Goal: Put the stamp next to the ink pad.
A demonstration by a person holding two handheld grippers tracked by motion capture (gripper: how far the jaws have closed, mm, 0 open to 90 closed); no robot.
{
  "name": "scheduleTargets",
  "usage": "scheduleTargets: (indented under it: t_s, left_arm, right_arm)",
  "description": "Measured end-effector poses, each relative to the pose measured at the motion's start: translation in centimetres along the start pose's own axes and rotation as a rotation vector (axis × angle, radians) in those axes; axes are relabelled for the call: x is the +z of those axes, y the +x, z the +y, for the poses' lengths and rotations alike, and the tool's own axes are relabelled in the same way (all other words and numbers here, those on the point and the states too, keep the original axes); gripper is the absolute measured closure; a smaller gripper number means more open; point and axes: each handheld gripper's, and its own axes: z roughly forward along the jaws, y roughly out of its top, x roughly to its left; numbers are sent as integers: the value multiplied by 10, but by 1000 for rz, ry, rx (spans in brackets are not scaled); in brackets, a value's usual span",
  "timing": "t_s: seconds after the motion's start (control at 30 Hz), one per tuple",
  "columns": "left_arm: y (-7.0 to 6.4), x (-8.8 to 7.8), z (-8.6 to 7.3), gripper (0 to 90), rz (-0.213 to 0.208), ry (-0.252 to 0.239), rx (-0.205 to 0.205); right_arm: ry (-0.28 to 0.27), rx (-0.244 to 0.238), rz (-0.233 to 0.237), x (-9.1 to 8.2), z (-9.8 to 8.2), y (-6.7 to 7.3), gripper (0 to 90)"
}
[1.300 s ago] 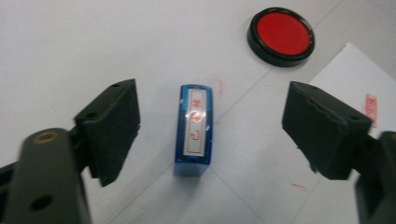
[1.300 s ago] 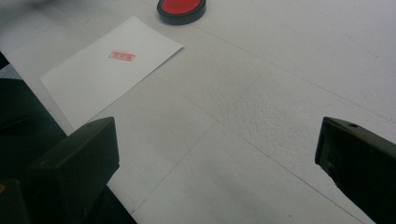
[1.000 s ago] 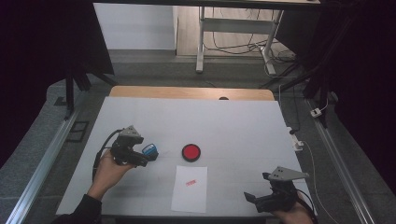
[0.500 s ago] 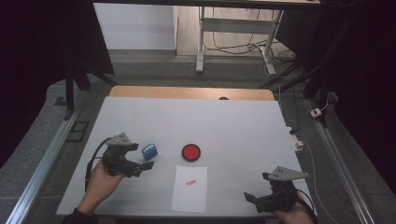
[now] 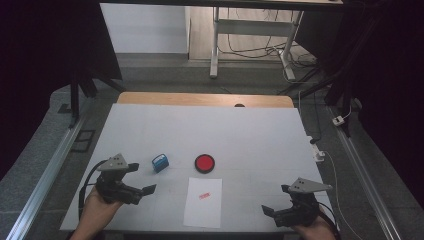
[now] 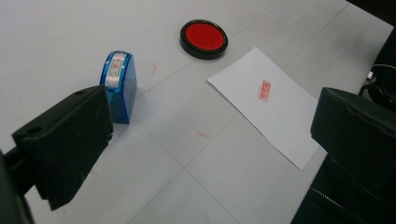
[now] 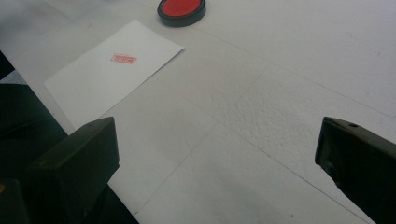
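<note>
A blue self-inking stamp point(image 5: 160, 162) point(image 6: 119, 86) stands on the white table point(image 5: 200, 130), left of a round red ink pad point(image 5: 204, 163) point(image 6: 203, 37) point(image 7: 181, 9). In front of the pad lies a white paper sheet point(image 5: 203, 205) point(image 6: 280, 116) point(image 7: 93, 88) bearing a small red imprint point(image 5: 204, 195). My left gripper point(image 5: 142, 178) point(image 6: 210, 135) hovers just near-left of the stamp, apart from it; its jaws have just been opening and hold nothing. At the near right edge my right gripper point(image 5: 275, 200) point(image 7: 217, 154) stands open over bare table, nothing between its jaws.
A wooden strip point(image 5: 205, 99) runs along the table's far edge. Metal rails point(image 5: 55, 165) flank both sides. A white cable and plug point(image 5: 320, 152) lie off the right edge. Faint red smudges mark the table near the stamp point(image 6: 153, 70).
My left gripper has let go of the blue stamp and drawn back toward the near left. The stamp stays standing where it was. The right gripper has not moved.
</note>
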Motion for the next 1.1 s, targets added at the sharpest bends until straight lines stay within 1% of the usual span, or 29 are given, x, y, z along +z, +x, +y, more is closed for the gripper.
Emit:
scheduleTargets:
  t_s: [0.1, 0.3, 0.5, 0.7, 0.77, 0.83, 0.9, 1.03, 1.1]
  left_arm:
    - [-2, -7, -8, 0, 17, -2, 6]
    - [-6, -20, -24, 0, 34, -7, -7]
    - [-9, -29, -40, 0, 52, 8, -18]
    - [-8, -35, -53, 0, 81, 33, -35]
    - [-8, -37, -56, 0, 85, 38, -44]
    - [-8, -39, -57, 0, 90, 33, -48]
    - [-8, -38, -58, 0, 98, 52, -52]
    - [-9, -35, -57, 0, 103, 83, -40]
    - [-9, -34, -56, 0, 100, 88, -39]
  right_arm:
    - [0, 4, 3, 0, 0, 0, 1]
    - [-11, 16, 7, 0, 0, -2, 0]
    - [-2, 12, -3, 0, 0, -1, 0]
    - [0, 13, -4, 0, 0, -1, 0]
    - [2, 12, -7, 0, 0, -1, 0]
    - [0, 14, -5, 1, 0, -1, 0]
    - [3, 11, -5, 1, 0, 0, 0]
    - [14, 3, -9, 2, 1, 0, 0]
    - [15, 0, -9, 2, 1, 1, 0]
